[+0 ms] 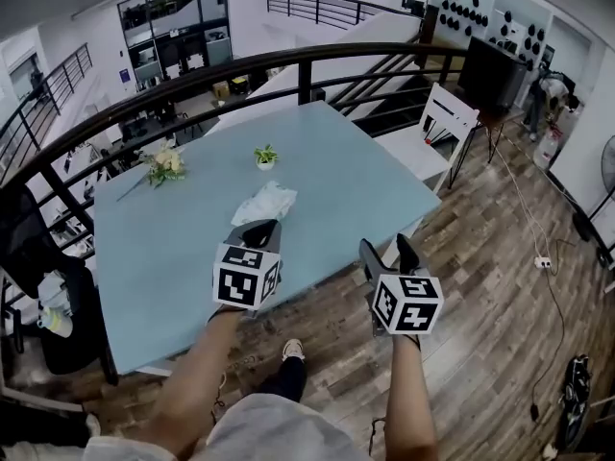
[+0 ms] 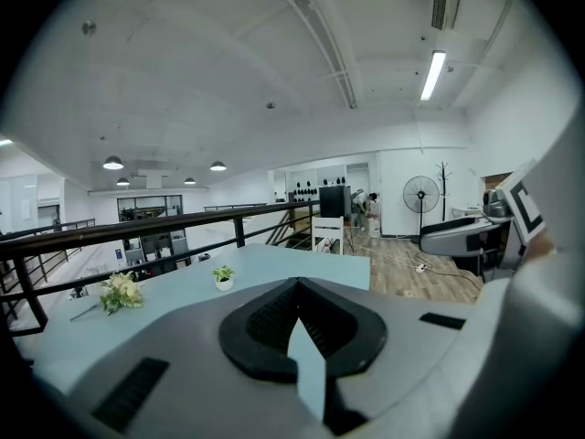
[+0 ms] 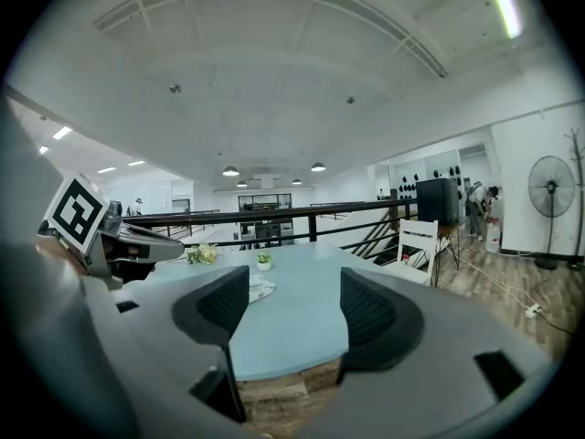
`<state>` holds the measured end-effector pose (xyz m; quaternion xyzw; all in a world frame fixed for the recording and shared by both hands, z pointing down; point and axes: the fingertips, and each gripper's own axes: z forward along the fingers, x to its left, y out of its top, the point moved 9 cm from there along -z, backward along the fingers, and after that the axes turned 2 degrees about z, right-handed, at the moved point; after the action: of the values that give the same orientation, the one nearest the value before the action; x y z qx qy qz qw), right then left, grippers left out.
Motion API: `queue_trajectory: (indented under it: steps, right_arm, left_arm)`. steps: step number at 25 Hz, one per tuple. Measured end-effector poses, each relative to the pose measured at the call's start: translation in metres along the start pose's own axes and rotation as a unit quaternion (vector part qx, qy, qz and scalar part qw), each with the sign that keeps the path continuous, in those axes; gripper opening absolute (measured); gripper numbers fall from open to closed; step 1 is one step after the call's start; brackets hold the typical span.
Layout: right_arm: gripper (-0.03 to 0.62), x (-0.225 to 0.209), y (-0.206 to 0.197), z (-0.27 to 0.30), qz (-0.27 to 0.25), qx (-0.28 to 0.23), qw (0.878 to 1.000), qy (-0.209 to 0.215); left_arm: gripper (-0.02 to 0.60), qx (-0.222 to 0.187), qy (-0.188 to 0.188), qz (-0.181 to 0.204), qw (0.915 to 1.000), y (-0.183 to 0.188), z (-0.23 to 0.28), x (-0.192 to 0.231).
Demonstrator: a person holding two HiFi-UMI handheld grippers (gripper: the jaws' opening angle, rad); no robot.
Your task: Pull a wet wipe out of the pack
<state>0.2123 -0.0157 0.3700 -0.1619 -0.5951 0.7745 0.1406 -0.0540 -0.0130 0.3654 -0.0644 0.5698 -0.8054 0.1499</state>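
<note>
The wet wipe pack (image 1: 264, 203) is a crumpled white packet lying near the middle of the light blue table (image 1: 173, 248). My left gripper (image 1: 258, 231) hovers over the table just on my side of the pack, jaws shut with nothing between them. In the left gripper view the left gripper (image 2: 297, 286) shows its pads meeting at the tips, and the pack is hidden. My right gripper (image 1: 388, 254) is open beyond the table's front edge, above the wooden floor. In the right gripper view the right gripper (image 3: 292, 311) frames the table, with the pack (image 3: 260, 288) ahead to the left.
A small potted plant (image 1: 265, 157) and a bunch of flowers (image 1: 165, 164) sit at the table's far side. A black railing (image 1: 192, 73) runs behind the table. A white chair (image 1: 437, 128) stands at the right, a dark chair (image 1: 43, 286) at the left.
</note>
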Motion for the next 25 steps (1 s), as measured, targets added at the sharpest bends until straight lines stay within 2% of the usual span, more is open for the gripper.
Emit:
queue_trajectory:
  steps: [7, 14, 25]
  right_arm:
    - [0.295, -0.001, 0.023, 0.064, -0.005, 0.004, 1.000, 0.029]
    - [0.295, 0.003, 0.038, 0.126, -0.019, 0.022, 0.998, 0.051]
    - [0.295, 0.010, 0.059, 0.217, -0.032, 0.033, 0.995, 0.085]
  left_arm:
    - [-0.006, 0.012, 0.025, -0.003, 0.9996, 0.014, 0.034, 0.038]
    - [-0.006, 0.027, 0.053, -0.030, 0.9978, 0.009, 0.065, 0.083]
    - [-0.006, 0.040, 0.085, -0.046, 0.9945, 0.013, 0.112, 0.140]
